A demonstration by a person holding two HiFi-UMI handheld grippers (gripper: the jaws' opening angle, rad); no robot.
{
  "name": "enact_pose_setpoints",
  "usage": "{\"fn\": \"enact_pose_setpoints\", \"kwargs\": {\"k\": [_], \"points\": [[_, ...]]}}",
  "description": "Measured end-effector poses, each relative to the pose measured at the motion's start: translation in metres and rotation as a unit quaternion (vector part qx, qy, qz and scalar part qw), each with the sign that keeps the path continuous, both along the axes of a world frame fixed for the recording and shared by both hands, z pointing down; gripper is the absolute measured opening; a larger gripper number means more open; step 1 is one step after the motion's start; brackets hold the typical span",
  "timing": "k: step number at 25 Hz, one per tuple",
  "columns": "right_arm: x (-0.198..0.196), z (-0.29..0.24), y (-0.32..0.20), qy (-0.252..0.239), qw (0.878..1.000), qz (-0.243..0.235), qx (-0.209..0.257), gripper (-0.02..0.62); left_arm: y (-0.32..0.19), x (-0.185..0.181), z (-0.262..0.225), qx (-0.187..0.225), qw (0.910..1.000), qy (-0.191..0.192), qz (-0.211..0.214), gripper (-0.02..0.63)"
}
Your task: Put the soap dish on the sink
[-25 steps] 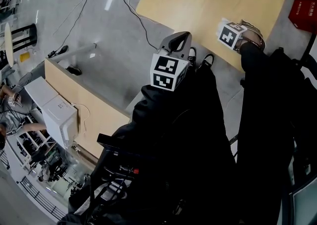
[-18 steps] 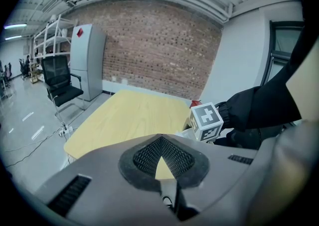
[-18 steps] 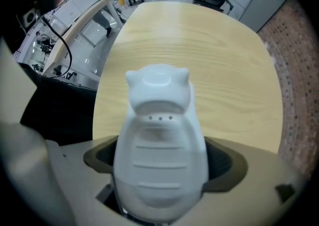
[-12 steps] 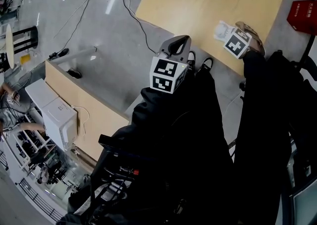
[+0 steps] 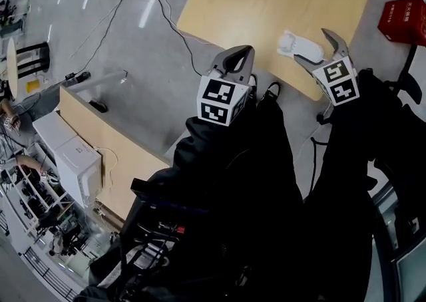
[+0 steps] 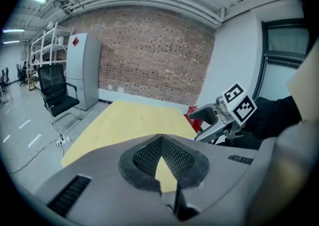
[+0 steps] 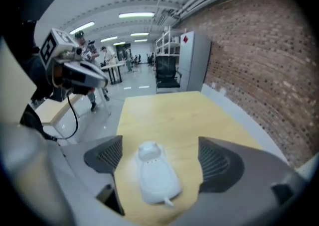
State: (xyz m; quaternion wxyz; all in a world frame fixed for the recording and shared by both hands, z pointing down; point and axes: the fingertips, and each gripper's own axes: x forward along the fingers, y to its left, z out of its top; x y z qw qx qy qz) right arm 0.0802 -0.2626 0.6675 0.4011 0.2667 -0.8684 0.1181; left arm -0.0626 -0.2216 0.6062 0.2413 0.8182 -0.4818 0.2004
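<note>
Our right gripper has drawn back, jaws now spread, so the dish lies free on the table just ahead. Left gripper is clenched, empty. No sink in view, so we judge placing not yet done

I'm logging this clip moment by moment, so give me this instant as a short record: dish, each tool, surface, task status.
soap dish: white, lying flat on the table
surface: light wooden table
right tool: open, jaws either side of the soap dish with a gap on each side, not gripping it
left tool: shut, nothing between its jaws, held off the table's near edge
sink: not in view
other: red box on the floor beyond the table
task status: dish not yet grasped
</note>
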Motion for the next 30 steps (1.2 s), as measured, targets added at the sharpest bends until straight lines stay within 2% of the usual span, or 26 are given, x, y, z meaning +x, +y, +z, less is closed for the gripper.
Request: {"fn": "enact_pose_setpoints", "kwargs": {"k": [2, 6, 8, 10, 13, 16, 21, 24, 30], "points": [[0.005, -0.035, 0.002, -0.039, 0.998, 0.038, 0.025, 0.484, -0.003, 0.006, -0.014, 0.012, 0.9999, 0.005, 0.005, 0.002], [0.019, -0.103, 0.007, -0.095, 0.986, 0.102, 0.092, 0.335, -0.01, 0.022, -0.053, 0.045, 0.9987, 0.018, 0.015, 0.002], [0.026, -0.136, 0.01, -0.121, 0.977, 0.127, 0.124, 0.26, -0.015, 0.032, -0.077, 0.068, 0.9972, 0.026, 0.02, 0.002], [0.033, -0.166, 0.015, -0.145, 0.966, 0.151, 0.15, 0.224, -0.018, 0.041, -0.103, 0.094, 0.9945, 0.038, 0.026, 0.002], [0.041, -0.208, 0.022, -0.164, 0.95, 0.183, 0.193, 0.129, -0.02, 0.049, -0.144, 0.135, 0.9889, 0.053, 0.032, 0.002], [0.046, -0.244, 0.031, -0.181, 0.933, 0.205, 0.233, 0.062, -0.018, 0.055, -0.178, 0.169, 0.9834, 0.056, 0.033, 0.002], [0.057, -0.288, 0.054, -0.205, 0.908, 0.237, 0.278, 0.013, -0.003, 0.063, -0.218, 0.217, 0.9734, 0.062, 0.039, 0.002], [0.06, -0.322, 0.064, -0.215, 0.893, 0.256, 0.302, 0.009, 0.005, 0.065, -0.253, 0.25, 0.9648, 0.07, 0.041, 0.002], [0.056, -0.372, 0.082, -0.23, 0.874, 0.26, 0.339, 0.008, 0.018, 0.062, -0.306, 0.303, 0.9483, 0.084, 0.044, 0.003]]}}
